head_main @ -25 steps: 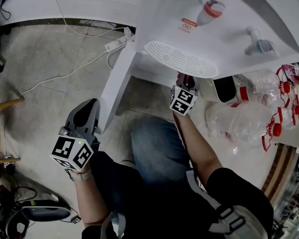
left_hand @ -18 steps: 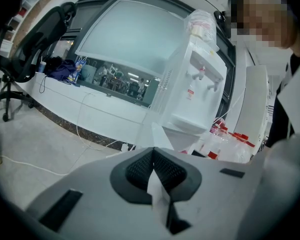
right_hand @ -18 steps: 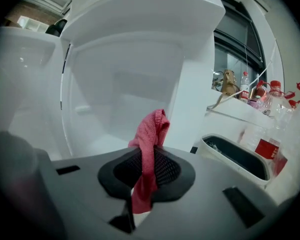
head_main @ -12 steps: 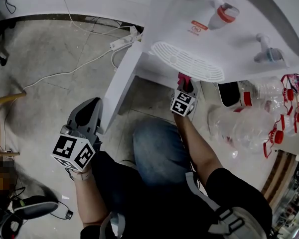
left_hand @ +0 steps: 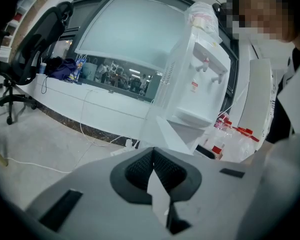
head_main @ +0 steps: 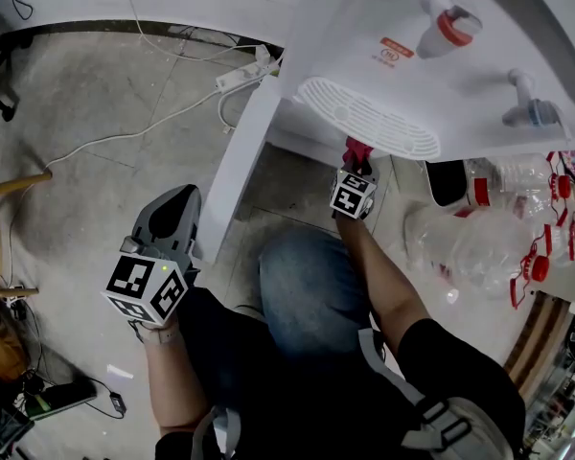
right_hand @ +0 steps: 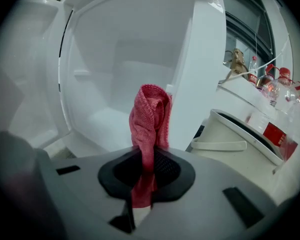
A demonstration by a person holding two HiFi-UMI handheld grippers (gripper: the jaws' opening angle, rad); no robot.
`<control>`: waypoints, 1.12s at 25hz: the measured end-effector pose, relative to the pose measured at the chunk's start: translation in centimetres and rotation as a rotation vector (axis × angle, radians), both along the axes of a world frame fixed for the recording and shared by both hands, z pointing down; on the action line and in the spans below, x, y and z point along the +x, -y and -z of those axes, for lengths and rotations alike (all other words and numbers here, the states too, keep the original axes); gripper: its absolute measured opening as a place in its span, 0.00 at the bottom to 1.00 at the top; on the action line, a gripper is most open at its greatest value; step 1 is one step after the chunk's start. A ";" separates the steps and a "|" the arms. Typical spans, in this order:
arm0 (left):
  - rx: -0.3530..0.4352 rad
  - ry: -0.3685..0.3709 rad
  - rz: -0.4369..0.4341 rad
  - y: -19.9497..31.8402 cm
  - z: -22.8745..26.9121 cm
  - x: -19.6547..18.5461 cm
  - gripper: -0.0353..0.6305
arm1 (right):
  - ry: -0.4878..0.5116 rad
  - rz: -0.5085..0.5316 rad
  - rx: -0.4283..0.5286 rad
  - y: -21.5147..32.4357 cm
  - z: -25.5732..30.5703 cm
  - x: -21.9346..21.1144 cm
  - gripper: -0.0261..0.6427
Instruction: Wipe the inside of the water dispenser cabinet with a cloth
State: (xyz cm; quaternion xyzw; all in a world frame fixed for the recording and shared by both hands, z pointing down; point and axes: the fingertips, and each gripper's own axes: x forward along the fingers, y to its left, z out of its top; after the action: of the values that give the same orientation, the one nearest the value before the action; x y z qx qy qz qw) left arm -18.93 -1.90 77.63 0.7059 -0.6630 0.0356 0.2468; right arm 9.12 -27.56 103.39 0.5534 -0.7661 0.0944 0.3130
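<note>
Grey concrete floor (head_main: 86,223), black office chair (left_hand: 42,36)

Overhead view steeply down; two low views toward the shared dispenser (head_main: 383,27)

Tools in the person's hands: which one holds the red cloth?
The right tool, pointed into the open white cabinet, is shut on the red cloth. The left tool is shut with nothing in it.
</note>
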 end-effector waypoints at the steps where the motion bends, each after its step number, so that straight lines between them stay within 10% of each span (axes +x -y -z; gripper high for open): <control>1: 0.000 -0.003 -0.001 0.1 0.0 0.1 0.06 | -0.003 0.000 -0.009 0.0 -0.4 0.0 0.11; 28: 0.009 -0.017 0.043 1.3 0.0 -0.2 0.06 | 0.135 0.176 0.021 0.0 5.9 -5.4 0.11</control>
State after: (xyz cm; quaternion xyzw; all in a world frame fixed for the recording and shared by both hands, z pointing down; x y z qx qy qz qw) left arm -19.08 -3.16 77.65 0.6929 -0.6760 0.0211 0.2498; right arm 3.77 -27.61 97.50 0.4797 -0.8320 0.0956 0.2620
